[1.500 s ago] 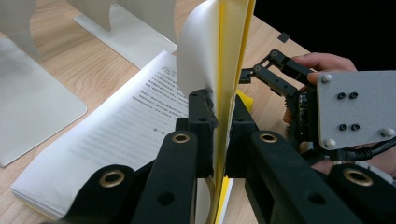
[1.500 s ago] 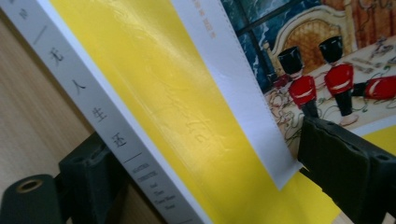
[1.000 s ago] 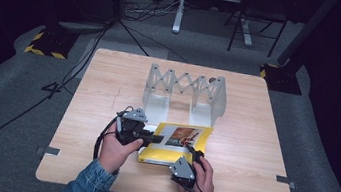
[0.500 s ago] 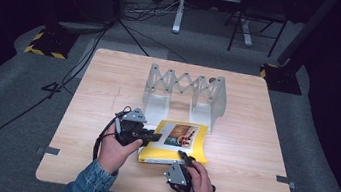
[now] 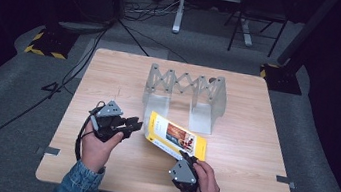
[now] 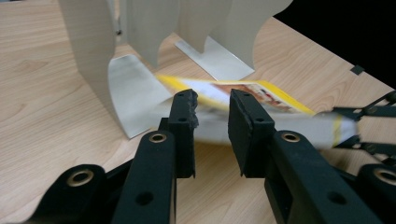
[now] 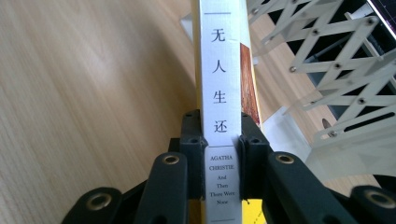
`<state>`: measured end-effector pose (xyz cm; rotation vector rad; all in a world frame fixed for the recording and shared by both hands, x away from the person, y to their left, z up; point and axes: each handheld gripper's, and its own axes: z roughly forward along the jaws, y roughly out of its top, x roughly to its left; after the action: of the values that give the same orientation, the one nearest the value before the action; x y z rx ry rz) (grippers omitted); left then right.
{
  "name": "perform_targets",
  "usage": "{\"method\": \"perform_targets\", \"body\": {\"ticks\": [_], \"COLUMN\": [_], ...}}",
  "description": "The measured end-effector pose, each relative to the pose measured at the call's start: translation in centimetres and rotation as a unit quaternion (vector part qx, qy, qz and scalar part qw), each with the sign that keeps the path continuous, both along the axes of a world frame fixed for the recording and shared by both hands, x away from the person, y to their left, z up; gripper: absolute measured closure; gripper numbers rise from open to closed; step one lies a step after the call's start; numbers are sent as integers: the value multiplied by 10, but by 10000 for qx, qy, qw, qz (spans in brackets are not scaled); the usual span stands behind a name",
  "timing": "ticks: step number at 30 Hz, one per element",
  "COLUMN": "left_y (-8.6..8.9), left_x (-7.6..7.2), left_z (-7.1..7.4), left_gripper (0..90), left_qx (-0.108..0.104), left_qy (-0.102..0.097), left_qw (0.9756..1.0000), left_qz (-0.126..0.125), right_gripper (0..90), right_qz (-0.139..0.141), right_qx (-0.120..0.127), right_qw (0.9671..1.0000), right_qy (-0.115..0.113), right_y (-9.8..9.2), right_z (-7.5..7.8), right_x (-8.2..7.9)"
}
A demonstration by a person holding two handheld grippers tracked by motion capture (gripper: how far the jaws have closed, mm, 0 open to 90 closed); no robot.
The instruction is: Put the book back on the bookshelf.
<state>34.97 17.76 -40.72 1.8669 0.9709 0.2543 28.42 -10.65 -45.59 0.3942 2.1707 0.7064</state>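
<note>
One paperback book (image 5: 176,137), yellow-covered, is sitting near the middle of the wooden table (image 5: 251,153), a little toward the near edge, lifted at a slant with its spine end low toward the person.

The right gripper (image 5: 184,156) is clamping that spine end; both jaws are pressing flat against the book's two covers. The right gripper view is giving what the high view cannot: the white spine (image 7: 222,93) is reading four Chinese characters, then "Agatha Christie, And Then There Were None" in small print between the jaws.

The left gripper (image 5: 135,125) is hovering just beside the book's far-left corner, jaws parted by a moderate gap and gripping nothing. Its own view is showing the book (image 6: 243,93) blurred beyond the jaw tips, apart from them, and the other gripper's black linkage at the right edge.

One expanding metal book rack (image 5: 183,95) is standing behind the book toward the far edge, scissor lattice across its back. The high view is showing three dividers; the left gripper view is showing more, four by my count.

Two hands, two denim cuffs at the near edge.
</note>
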Motion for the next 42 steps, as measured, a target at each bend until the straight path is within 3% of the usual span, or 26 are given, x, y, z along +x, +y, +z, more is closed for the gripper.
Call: {"method": "perform_targets", "body": {"ticks": [10,15,19,26,33,37,40,42], "left_y": [9,14,16,19,27,34,40,44], "left_x": [-6,-8,-7,-7,-12,-19,-23,-25], "left_z": [-5,-7,-8,-12,-14,-14,-15,-15], "left_gripper": [684,687,687,684,685,685,685,685], "left_qx": [-88,-142,-112,-15,-21,-43,-40,-38], "left_qy": [102,162,174,253,299,315,309,306], "left_qw": [9999,9997,9998,9997,9994,9991,9989,9987], "left_qz": [54,95,55,72,192,280,356,415], "right_gripper": [765,765,765,765,765,765,765,765], "right_qz": [-175,-269,-339,-605,-1067,-1270,-1425,-1470], "right_qx": [777,1299,1625,2098,2346,2587,2853,2951], "right_qw": [9968,9911,9861,9758,9657,9571,9473,9435], "right_qy": [17,106,36,-99,-317,-311,-293,-320], "right_y": [-27,-38,-44,-56,-66,-71,-73,-74], "right_z": [49,64,72,89,98,98,99,100], "right_x": [1,5,9,21,39,52,63,68]}}
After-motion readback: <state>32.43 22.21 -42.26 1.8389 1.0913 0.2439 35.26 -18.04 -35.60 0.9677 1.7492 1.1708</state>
